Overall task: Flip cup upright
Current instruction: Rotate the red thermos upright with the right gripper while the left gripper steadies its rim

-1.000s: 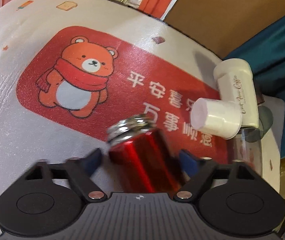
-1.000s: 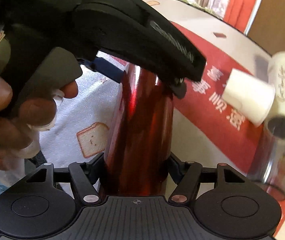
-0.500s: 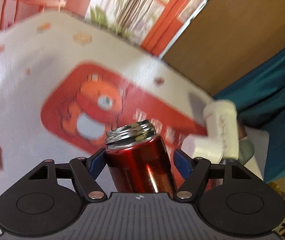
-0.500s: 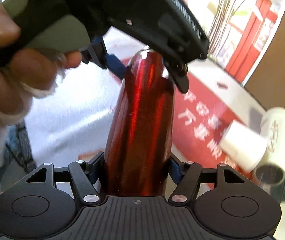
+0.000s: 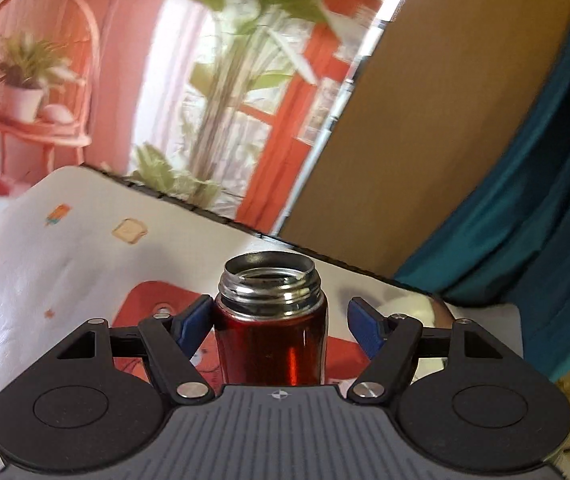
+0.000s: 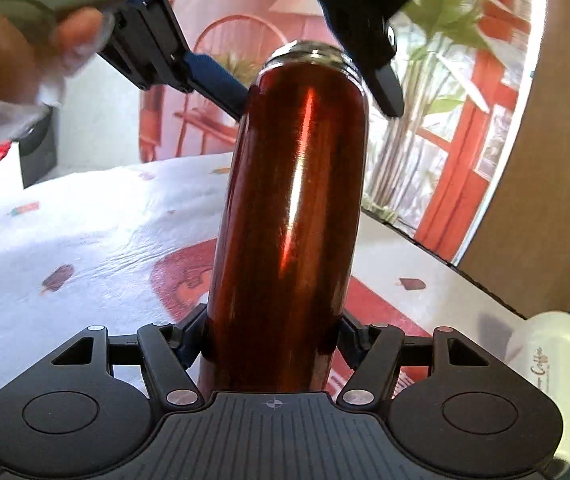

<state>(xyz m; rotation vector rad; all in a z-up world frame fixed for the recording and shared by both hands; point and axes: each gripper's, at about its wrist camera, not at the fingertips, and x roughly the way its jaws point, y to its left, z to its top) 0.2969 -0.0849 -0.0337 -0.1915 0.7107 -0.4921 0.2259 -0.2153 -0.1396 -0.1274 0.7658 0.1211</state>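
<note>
The cup is a glossy red metal flask (image 5: 271,344) with a threaded steel mouth, open end up, held nearly upright above the table. My left gripper (image 5: 275,324) straddles its neck; the left blue pad (image 5: 193,322) touches the flask, the right pad (image 5: 363,326) stands a little apart from it. My right gripper (image 6: 271,336) is shut on the lower body of the flask (image 6: 289,208). In the right wrist view the left gripper (image 6: 301,76) and the hand holding it show at the top, around the flask's neck.
A white tablecloth (image 6: 85,240) with a red bear print covers the table (image 5: 65,264). A white lying cup (image 6: 545,356) is at the right, with other items beside it hidden. A brown board (image 5: 445,120) and teal curtain (image 5: 545,220) stand behind.
Both grippers have swung the flask from tilted over the table to nearly upright and raised it. The left gripper's right pad has come away from the neck.
</note>
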